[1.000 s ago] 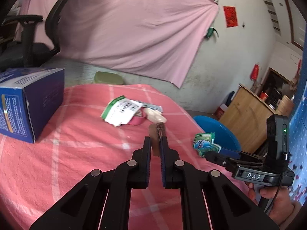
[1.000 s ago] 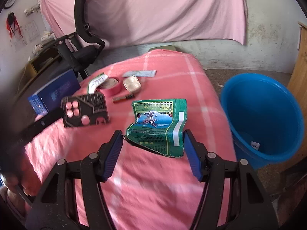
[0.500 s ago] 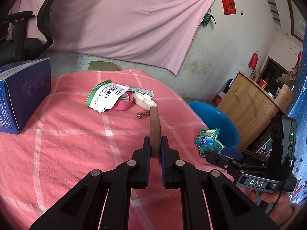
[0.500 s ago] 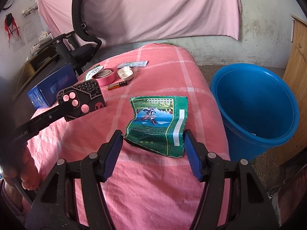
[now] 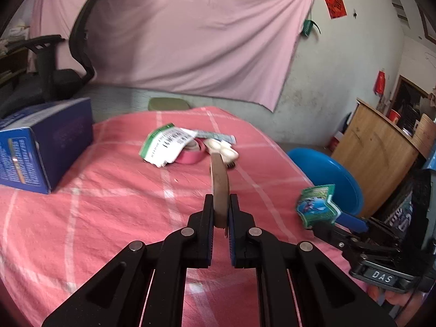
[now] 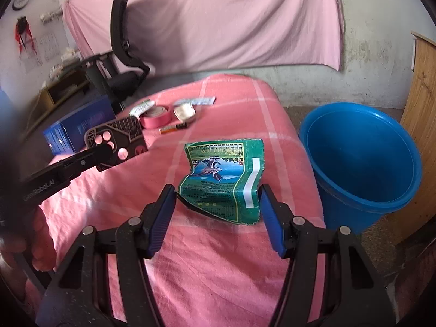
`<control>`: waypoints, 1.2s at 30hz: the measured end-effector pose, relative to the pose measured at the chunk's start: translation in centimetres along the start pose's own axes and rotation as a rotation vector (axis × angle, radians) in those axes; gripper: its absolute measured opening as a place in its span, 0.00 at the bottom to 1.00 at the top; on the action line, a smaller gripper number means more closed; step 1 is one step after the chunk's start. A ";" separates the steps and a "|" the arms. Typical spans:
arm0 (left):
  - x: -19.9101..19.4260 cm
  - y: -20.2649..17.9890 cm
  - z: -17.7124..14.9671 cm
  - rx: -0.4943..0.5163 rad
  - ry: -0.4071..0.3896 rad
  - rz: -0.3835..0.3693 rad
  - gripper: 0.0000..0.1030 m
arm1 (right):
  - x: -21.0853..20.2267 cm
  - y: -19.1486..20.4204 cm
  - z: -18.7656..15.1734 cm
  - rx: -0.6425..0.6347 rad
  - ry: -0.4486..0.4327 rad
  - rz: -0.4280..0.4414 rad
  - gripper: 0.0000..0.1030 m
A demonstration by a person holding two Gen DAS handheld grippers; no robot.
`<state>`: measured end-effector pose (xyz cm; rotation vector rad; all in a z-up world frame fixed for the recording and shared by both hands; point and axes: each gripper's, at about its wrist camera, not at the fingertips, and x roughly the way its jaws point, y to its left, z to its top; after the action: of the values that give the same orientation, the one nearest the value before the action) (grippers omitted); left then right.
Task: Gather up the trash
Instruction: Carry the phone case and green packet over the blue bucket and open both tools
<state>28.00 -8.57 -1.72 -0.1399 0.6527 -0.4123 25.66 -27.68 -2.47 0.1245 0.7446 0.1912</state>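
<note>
Trash in two places. Green wrapper (image 6: pixel 226 177) up off the pink-clothed bench (image 6: pixel 218 259), spanning the gap of the right gripper (image 6: pixel 218 193), fingers set fairly wide and pressing on its two side edges. Black patterned phone case (image 6: pixel 117 141) clamped on edge by the left gripper (image 5: pixel 220 218), fingers nearly together on it, also clear of the cloth. At the far end of the bench: pink tape roll (image 6: pixel 156 115) with a white label sheet (image 5: pixel 166 147) draped over it, small white dish (image 6: pixel 185 111) just beside, battery (image 6: pixel 173 128) in front, flat sachet (image 6: pixel 194 100) behind. Blue box (image 6: pixel 79 128) at the left edge. Blue bucket (image 6: pixel 362 163) on the floor to the right of the bench, mouth open; only its blue inner wall showing, bottom hidden behind the near rim.
</note>
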 end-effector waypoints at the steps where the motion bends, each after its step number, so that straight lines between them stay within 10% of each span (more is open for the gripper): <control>1: -0.2 -0.1 0.0 -0.002 -0.017 0.008 0.07 | -0.3 -0.1 -0.1 0.007 -0.016 0.006 0.74; 17: -2.8 -5.2 0.5 0.112 -0.268 0.040 0.06 | -6.1 -2.4 0.8 0.042 -0.319 0.074 0.74; 30: -4.0 -11.7 5.3 0.168 -0.479 -0.114 0.06 | -11.8 -6.3 3.6 0.010 -0.544 -0.014 0.75; 36: -1.2 -15.7 7.0 0.208 -0.442 -0.204 0.06 | -13.5 -9.1 4.7 0.017 -0.610 -0.096 0.75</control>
<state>26.29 -22.32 8.45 -0.0951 0.1578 -0.6203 20.37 -39.66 8.26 0.1528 0.1439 0.0483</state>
